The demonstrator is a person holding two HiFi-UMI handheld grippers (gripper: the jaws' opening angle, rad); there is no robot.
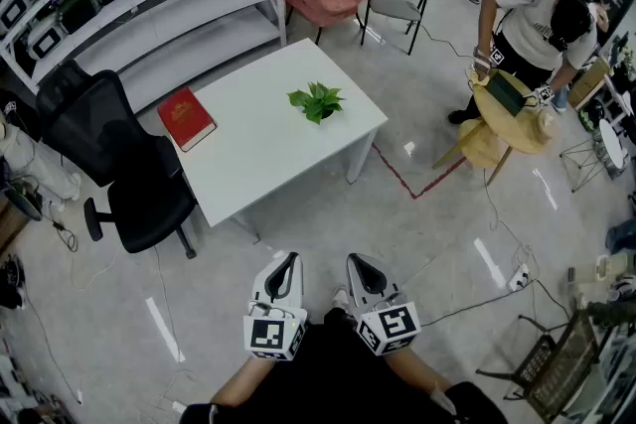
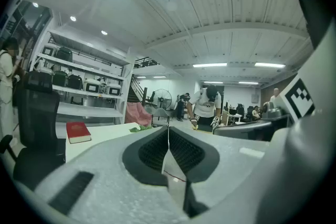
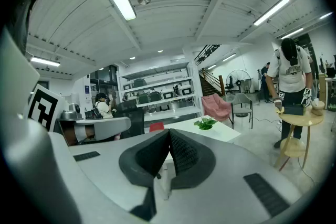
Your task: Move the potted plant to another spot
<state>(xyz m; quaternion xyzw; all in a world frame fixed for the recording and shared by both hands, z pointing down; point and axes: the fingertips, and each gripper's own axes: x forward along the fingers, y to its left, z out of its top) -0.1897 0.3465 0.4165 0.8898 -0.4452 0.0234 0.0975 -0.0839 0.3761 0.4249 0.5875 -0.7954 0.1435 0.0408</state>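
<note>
**A:** Left gripper [image 1: 287, 263] & right gripper [image 1: 359, 263] sit low in front of us, side by side, both clenched on nothing.

**B:** Potted plant [image 1: 317, 102]?

**A:** Well ahead, on the white table [image 1: 248, 169], nr its far right corner. Red book [image 1: 186, 118] lies at the left edge, well apart.

**B:** So we close in first, open one pair wide, then grip the pot low, under the leaves, not the foliage. Probably best we lift straight & keep it upright.

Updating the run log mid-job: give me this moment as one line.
stage: before approach | left gripper: shut, empty | right gripper: shut, empty | potted plant: on white table, untouched | red book: same table
</note>
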